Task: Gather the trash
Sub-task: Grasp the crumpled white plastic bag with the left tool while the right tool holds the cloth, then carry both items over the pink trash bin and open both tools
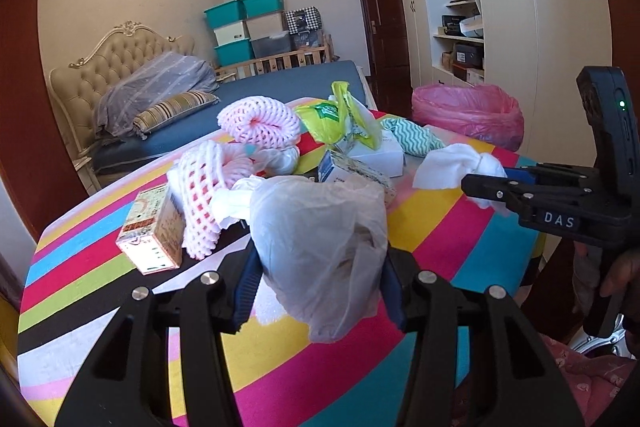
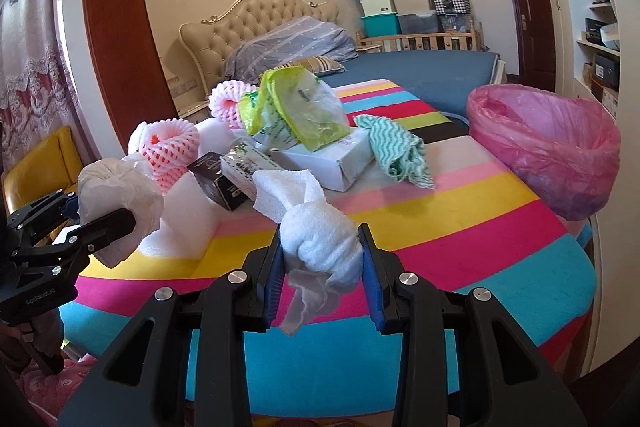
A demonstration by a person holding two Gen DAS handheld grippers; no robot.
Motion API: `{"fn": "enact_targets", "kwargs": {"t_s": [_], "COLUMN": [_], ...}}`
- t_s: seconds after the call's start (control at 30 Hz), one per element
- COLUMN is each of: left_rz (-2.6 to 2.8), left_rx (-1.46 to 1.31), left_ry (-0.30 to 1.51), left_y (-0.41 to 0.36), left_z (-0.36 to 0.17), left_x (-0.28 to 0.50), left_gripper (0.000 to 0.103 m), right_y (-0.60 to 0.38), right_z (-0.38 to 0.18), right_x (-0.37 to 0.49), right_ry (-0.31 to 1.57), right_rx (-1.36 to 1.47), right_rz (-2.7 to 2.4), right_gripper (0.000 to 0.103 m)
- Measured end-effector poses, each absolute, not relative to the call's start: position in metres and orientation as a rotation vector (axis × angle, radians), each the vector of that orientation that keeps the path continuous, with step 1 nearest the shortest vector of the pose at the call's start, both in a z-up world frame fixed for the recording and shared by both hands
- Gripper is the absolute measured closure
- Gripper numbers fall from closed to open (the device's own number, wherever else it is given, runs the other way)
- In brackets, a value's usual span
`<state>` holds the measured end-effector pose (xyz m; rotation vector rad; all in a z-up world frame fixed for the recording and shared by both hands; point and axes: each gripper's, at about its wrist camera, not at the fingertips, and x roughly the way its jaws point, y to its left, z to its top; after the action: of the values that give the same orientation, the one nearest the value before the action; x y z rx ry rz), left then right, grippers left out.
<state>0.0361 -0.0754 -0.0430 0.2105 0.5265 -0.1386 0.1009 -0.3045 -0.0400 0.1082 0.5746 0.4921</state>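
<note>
My left gripper (image 1: 320, 267) is shut on a crumpled white plastic bag (image 1: 320, 243), held just above the striped table (image 1: 432, 235); it also shows in the right wrist view (image 2: 116, 203). My right gripper (image 2: 322, 247) is shut on a white crumpled tissue (image 2: 316, 227), seen from the left wrist view (image 1: 460, 167) at the right. A pink-lined trash bin (image 2: 548, 147) stands at the table's far right edge, also in the left wrist view (image 1: 468, 115). More trash lies mid-table: pink foam fruit nets (image 1: 224, 183), a green plastic bag (image 2: 296, 107), small boxes (image 1: 154, 231).
A white carton (image 2: 336, 159) and a green zigzag cloth (image 2: 400, 147) lie near the middle. A bed (image 2: 420, 67) is behind the table, a wardrobe (image 1: 532, 27) to the right, a yellow chair (image 2: 40, 163) at the left.
</note>
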Motion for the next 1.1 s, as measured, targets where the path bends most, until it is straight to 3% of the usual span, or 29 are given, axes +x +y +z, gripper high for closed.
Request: {"fn": "enact_targets", "kwargs": {"t_s": [0.3,0.57,1.1], "left_rz": [-0.176,-0.313,-0.508], "left_rx": [0.196,0.21,0.198], "left_ry": [0.531,0.485,0.554], "left_y": [-0.083,-0.134,-0.281], "left_z": [-0.036,-0.017,0.009], "left_x": [0.046,0.079,0.248], "left_gripper": [0.052,0.052,0.05], "right_y": [-0.322,-0.364,-0.471], "right_z": [-0.039,-0.029,-0.019], "right_x": [0.105,0.117,0.206], "right_ry": [0.557,0.512,0.472], "right_rx": [0.132,0.163,0.127], "right_rz": [0.453,0.336,0.071], "right_gripper": [0.069,0.068,0.068]}}
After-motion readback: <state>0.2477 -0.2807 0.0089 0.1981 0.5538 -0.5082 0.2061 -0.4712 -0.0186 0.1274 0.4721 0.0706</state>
